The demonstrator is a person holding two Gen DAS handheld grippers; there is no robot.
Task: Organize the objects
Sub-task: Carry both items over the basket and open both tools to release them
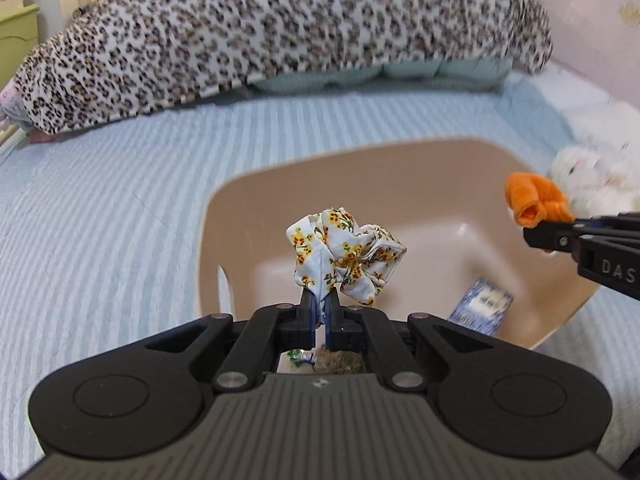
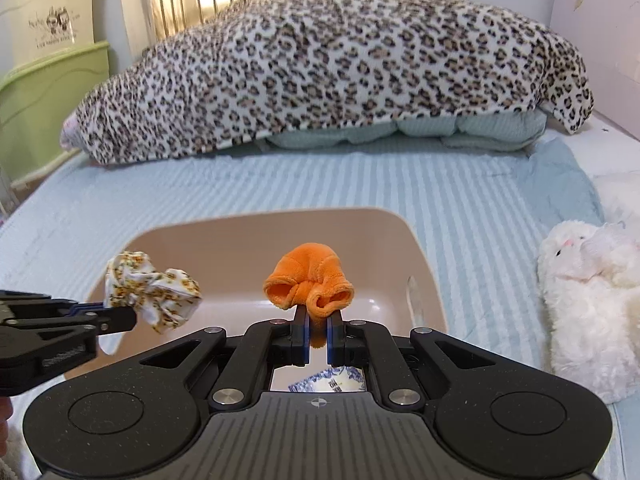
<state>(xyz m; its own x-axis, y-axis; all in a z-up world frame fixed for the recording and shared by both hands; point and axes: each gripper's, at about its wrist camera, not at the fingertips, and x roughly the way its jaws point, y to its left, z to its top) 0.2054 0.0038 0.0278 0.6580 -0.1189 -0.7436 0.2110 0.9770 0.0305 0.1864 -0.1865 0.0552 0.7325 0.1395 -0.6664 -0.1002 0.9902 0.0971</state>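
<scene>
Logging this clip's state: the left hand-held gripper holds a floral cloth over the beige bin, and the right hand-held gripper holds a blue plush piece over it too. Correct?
Not quite: the plush piece in the right hand-held gripper is orange, not blue, as the right wrist view shows. The left hand-held gripper does hold the floral cloth over the beige bin.

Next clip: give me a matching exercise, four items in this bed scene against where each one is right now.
Items:
1. floral scrunchie
2. orange cloth
3. white plush toy
4. blue patterned packet

Places:
A. lying inside the beige bin
B. held in the right claw
C. held in the left claw
D. on the bed beside the bin

Pairs: 1-C, 2-B, 3-D, 4-A
</scene>
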